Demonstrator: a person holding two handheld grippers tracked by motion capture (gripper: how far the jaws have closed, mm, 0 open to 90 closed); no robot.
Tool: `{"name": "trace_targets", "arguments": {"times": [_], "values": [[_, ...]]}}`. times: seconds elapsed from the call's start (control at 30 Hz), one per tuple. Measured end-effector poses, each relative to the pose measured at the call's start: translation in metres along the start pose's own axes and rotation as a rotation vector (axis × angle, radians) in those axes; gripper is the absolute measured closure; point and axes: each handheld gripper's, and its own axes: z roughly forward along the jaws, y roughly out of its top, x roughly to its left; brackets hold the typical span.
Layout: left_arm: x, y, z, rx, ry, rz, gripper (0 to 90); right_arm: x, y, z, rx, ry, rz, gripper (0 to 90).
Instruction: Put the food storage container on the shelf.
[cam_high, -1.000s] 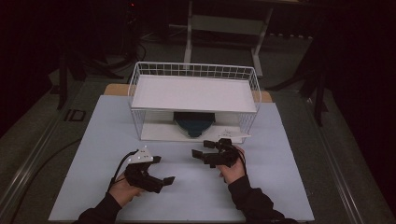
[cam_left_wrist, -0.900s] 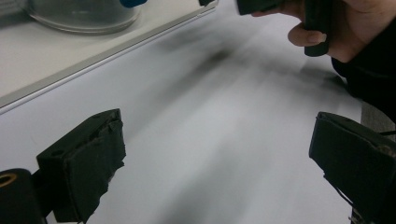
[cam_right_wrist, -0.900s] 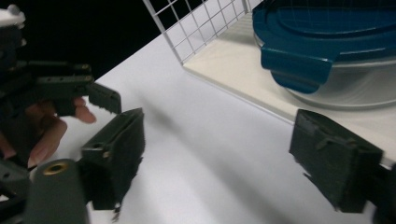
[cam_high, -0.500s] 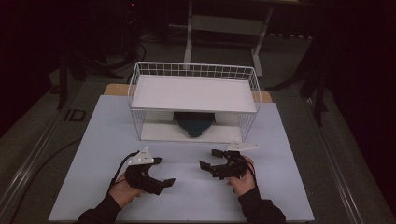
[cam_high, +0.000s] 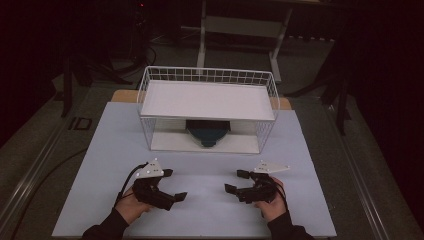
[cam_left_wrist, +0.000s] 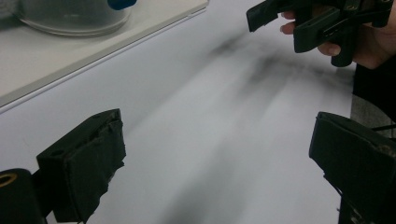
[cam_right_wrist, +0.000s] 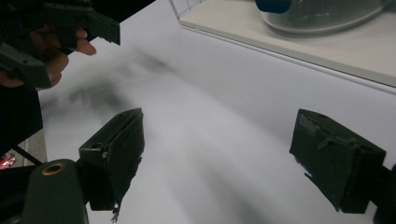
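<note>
Held low over the white table, the left gripper had its jaws spread wide on nothing, the dark blue-lidded container sat beyond and between both tools on the wire basket's lower shelf, and the right gripper gaped equally wide, empty.

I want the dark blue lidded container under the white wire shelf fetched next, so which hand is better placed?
Neither clearly. The left tool and right tool are both open, empty, and about equally far from the dark blue lidded container. Perhaps the right, slightly.
</note>
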Motion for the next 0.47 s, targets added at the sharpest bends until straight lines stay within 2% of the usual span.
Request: {"name": "trace_targets", "arguments": {"times": [0.27, 0.47], "values": [[-0.002, -0.002, 0.0, 0.012, -0.006, 0.008, 3.9, -0.005, -0.008, -0.019, -0.008, -0.027, 0.009, 16.9], [-0.002, -0.001, 0.001, 0.007, -0.006, 0.009, 3.9, -0.009, -0.012, -0.024, -0.006, -0.045, 0.009, 15.9]]}}
